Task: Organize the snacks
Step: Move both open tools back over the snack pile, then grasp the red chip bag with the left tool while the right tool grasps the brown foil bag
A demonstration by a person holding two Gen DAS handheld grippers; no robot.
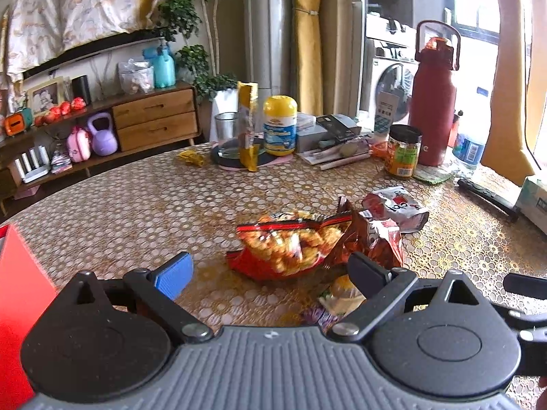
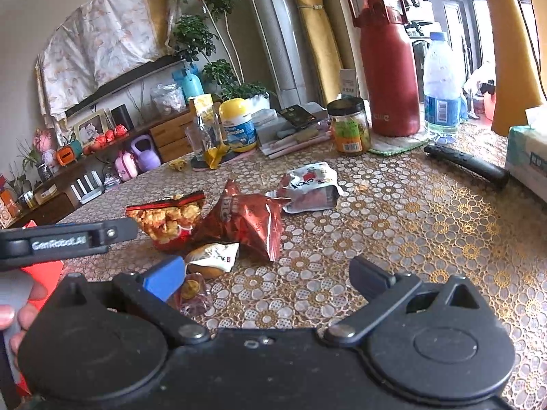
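A: Left wrist cam?
B: Left gripper (image 1: 270, 271) jaws wide apart, nothing held. Popcorn bag (image 1: 290, 242) on table (image 1: 136, 198) just ahead.
A: Right wrist cam?
B: Right gripper (image 2: 266, 275) also spread, holding nothing; red chip bag (image 2: 246, 218) beside popcorn.

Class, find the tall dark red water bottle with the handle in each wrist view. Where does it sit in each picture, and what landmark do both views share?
Left wrist: red bottle upper right, at the table's far edge.
Right wrist: red bottle top, right of centre.
Shared landmark: black-lidded jar just left of it.
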